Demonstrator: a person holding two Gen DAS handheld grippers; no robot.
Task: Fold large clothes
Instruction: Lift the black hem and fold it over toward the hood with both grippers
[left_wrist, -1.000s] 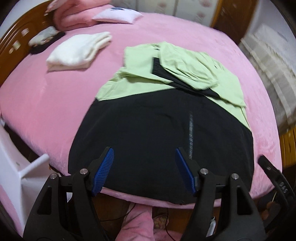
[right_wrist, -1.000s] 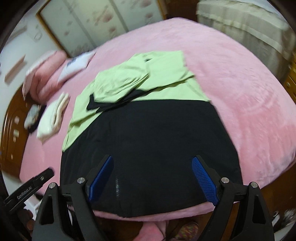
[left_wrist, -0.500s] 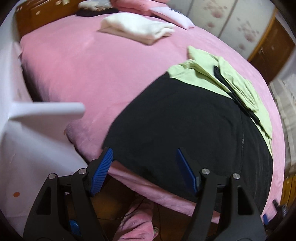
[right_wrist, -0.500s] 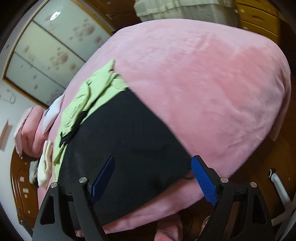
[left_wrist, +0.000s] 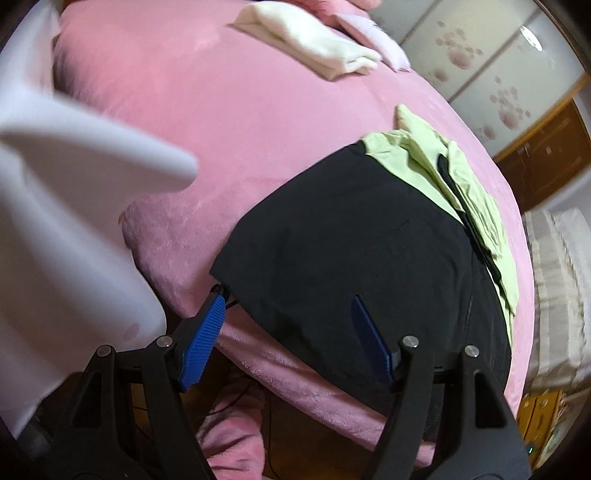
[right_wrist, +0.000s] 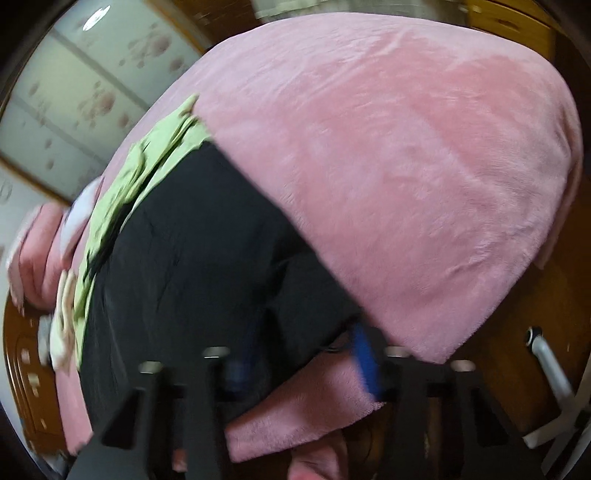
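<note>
A large garment, black (left_wrist: 351, 251) below and light green (left_wrist: 436, 162) above, lies flat on the pink bed (left_wrist: 221, 129). My left gripper (left_wrist: 286, 336) is open, its blue pads straddling the garment's near left hem corner at the bed edge. In the right wrist view the black part (right_wrist: 207, 266) fills the middle and the green part (right_wrist: 147, 173) lies beyond. My right gripper (right_wrist: 303, 354) is open around the garment's near right hem corner; the view is blurred.
A folded white cloth (left_wrist: 317, 48) and pink pillows (right_wrist: 40, 254) lie at the far end of the bed. A white chair (left_wrist: 66, 206) stands close on the left. A wooden headboard (right_wrist: 26, 376), sliding doors (right_wrist: 74, 92) and a white stand (right_wrist: 550, 369) surround the bed.
Both grippers have swung outward and dropped to the garment's near hem corners, left to the left corner, right to the right. The right jaws have narrowed somewhat. The garment has not moved.
</note>
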